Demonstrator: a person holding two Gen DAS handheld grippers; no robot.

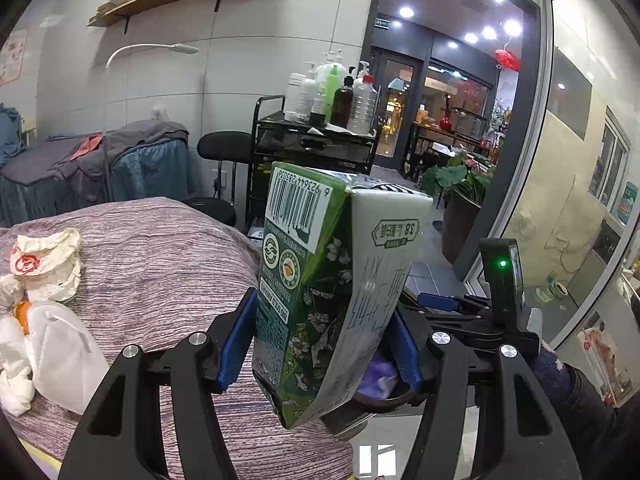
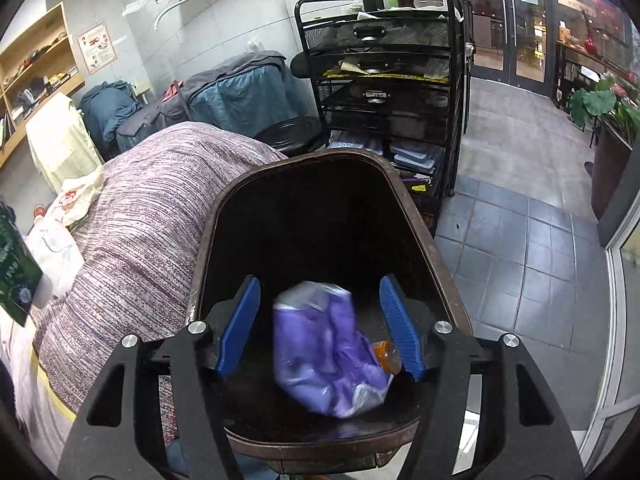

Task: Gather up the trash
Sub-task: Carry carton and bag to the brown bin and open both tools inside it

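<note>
Left wrist view: the left claw (image 1: 320, 344) grips a green and white carton (image 1: 324, 292), its blue pads pressed on the carton's two sides. The carton stands upside down between them, barcode at the top. Below and behind it a bit of purple wrapper (image 1: 378, 374) shows inside a dark bin (image 1: 384, 402). To the left lies a bed (image 1: 160, 248) under a striped purple-grey cover. On its left edge sit crumpled white paper (image 1: 48, 264) with a red mark, a white plastic bag (image 1: 60, 356) and something orange (image 1: 22, 314) half hidden. Further back stand a black stool (image 1: 224, 146), a black mesh cart (image 1: 312, 148) topped with bottles (image 1: 336, 96), and a second bed (image 1: 80, 168) heaped with blue and grey cloth.

Right wrist view: the right claw (image 2: 320, 328) hangs over the bin (image 2: 224, 208), its pads wide apart and touching nothing. The purple wrapper (image 2: 324, 352) is blurred between the pads but apart from both, inside the bin, with an orange bottle (image 2: 386, 354) just beside it. The bin stands against the bed's (image 2: 140, 216) side. The carton (image 2: 16, 264) shows at the left edge. Beyond the bin are the cart (image 2: 384, 80), grey floor tiles (image 2: 520, 260) and glass doors (image 2: 508, 20).
</note>
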